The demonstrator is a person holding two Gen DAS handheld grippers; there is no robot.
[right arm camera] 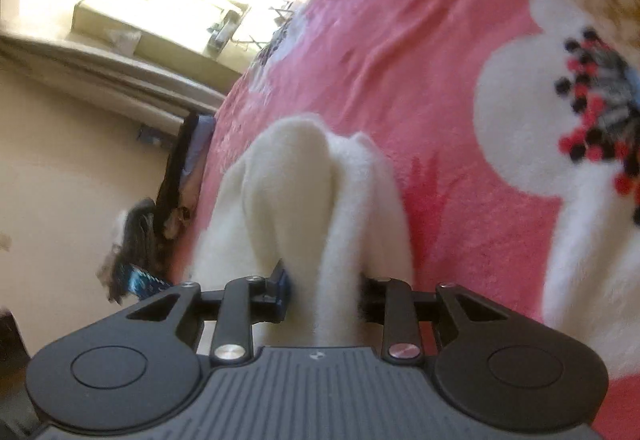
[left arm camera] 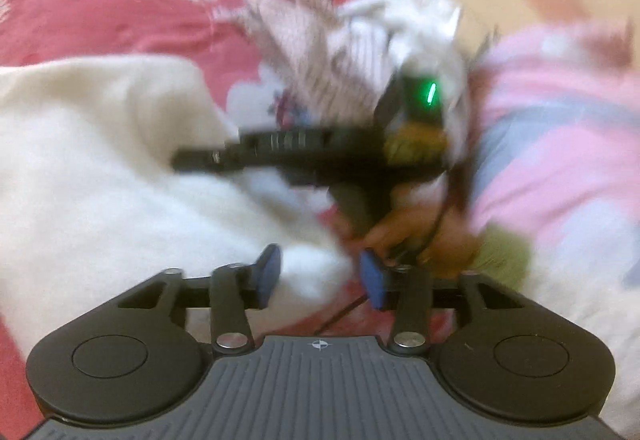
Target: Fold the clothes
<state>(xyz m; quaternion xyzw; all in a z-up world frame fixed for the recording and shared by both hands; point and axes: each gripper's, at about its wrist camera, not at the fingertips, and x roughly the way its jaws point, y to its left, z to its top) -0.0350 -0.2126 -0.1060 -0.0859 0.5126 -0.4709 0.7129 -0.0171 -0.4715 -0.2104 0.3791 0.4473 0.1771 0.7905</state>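
A fluffy white garment (left arm camera: 100,160) lies spread over the pink bed cover in the left wrist view. My left gripper (left arm camera: 320,276) hovers over its near edge, open, with nothing between its blue pads (left arm camera: 269,272). My right gripper (right arm camera: 324,288) is shut on a fold of the same white garment (right arm camera: 316,192), which bulges up between the fingers and hides the right pad. In the left wrist view the right gripper (left arm camera: 192,160) shows as a black tool held by a hand (left arm camera: 412,236), reaching left over the white garment.
A pink bed cover (right arm camera: 420,88) with white flowers fills both views. A pile of striped and white clothes (left arm camera: 340,40) sits behind the right gripper. A person's pink and grey sleeve (left arm camera: 560,160) is at right. Dark items (right arm camera: 160,208) hang off the bed's edge.
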